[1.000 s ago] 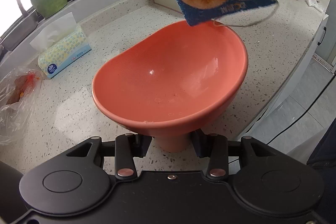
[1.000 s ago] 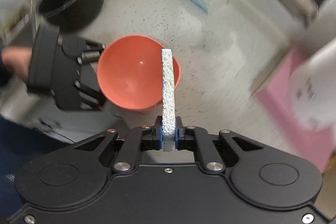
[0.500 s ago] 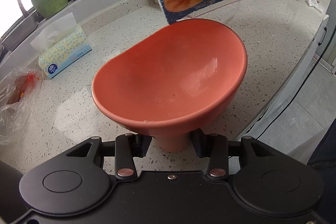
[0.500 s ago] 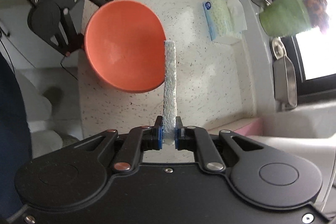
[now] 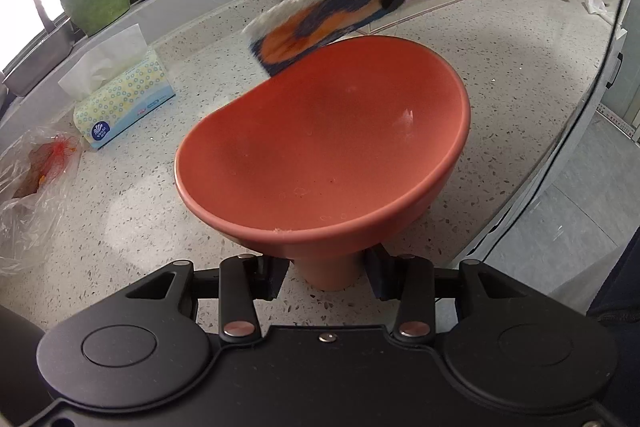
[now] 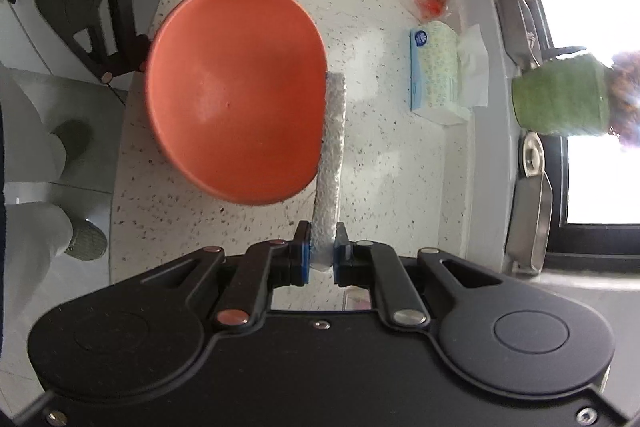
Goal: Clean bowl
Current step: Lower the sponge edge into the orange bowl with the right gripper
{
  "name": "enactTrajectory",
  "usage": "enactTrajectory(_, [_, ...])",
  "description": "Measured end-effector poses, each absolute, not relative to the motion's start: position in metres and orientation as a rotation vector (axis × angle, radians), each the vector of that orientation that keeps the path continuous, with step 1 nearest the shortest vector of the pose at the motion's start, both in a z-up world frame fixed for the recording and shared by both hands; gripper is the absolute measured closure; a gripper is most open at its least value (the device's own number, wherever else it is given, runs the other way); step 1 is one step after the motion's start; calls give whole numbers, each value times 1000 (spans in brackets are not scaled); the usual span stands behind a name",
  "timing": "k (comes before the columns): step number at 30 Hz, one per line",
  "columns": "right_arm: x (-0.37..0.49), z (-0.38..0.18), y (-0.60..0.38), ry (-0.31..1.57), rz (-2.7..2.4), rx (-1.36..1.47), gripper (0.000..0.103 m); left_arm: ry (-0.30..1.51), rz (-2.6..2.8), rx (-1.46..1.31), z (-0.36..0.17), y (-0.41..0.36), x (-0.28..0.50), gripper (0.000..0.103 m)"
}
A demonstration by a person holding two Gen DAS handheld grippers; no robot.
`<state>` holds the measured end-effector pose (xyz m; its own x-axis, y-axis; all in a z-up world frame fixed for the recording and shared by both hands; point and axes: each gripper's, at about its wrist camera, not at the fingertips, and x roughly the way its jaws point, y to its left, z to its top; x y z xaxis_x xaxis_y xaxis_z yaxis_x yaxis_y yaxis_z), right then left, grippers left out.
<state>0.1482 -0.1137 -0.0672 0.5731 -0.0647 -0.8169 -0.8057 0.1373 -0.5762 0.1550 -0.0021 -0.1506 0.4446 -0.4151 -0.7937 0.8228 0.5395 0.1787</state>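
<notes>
The orange bowl [image 5: 324,147] stands tilted on the speckled counter [image 5: 132,211], its foot clasped between the partly closed fingers of the left gripper [image 5: 327,277]. The right gripper [image 6: 321,254] pinches a flat sponge [image 6: 331,155] tightly at one end; the sponge hangs at the bowl's far rim, perhaps touching it, though blur hides contact. A tissue box [image 5: 122,99] sits well apart

Left tongs [image 5: 326,277] angled downward, jaws partly spread and gripping; right tongs [image 6: 321,251] angled down too, jaws nearly closed, clamped.
</notes>
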Motion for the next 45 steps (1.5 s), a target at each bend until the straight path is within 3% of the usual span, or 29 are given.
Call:
enactTrajectory(33, [130, -52, -54, 612, 839, -1384, 91, 800, -827, 540, -151, -1, 165, 62])
enactTrajectory(45, [104, -32, -79, 720, 873, -1318, 92, 793, -811, 547, -153, -4, 167, 62])
